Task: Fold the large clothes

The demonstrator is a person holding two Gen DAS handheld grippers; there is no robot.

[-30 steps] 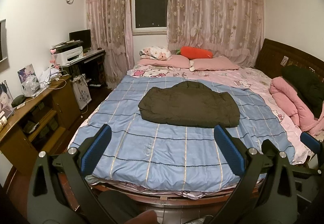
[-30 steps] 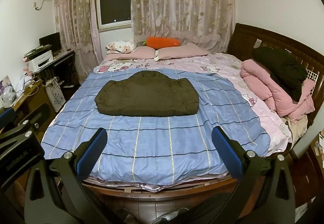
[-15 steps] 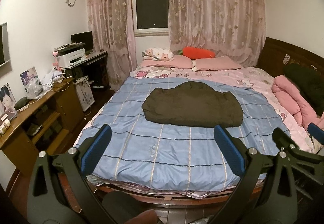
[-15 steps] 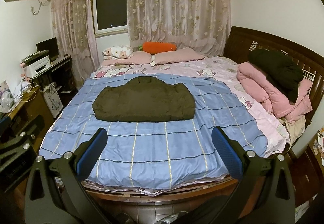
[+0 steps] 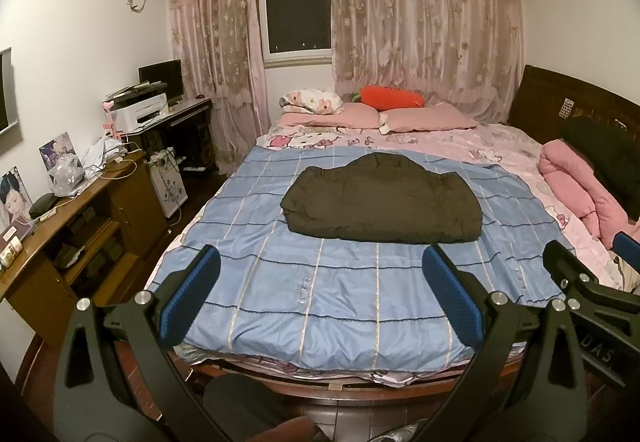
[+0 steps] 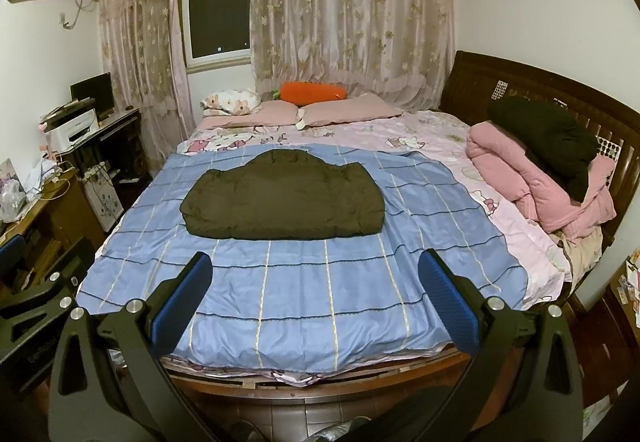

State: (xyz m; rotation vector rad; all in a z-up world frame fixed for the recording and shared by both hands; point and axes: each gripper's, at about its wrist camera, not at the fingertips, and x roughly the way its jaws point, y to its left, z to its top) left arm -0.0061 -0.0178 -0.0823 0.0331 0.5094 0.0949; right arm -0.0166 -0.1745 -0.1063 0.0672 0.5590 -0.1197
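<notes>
A: What is seen, from the largest thing down?

B: A bed [image 5: 400, 376] is covered by a blue checked sheet [image 5: 340, 294]; a dark olive jacket [image 5: 382, 200] is laid folded at its middle.

A: And the grippers?

B: The left gripper [image 5: 320, 296] and right gripper [image 6: 316, 296] are held wide open above the foot of the bed, with nothing gripped.

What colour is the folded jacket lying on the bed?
Dark olive green jacket, plain with no pattern; clearest in the right wrist view.

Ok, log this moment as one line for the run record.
stage: jacket folded | dark jacket: lying on blue quilt, untouched | left gripper: open, empty, off the bed | right gripper: open, empty, off the bed
</notes>
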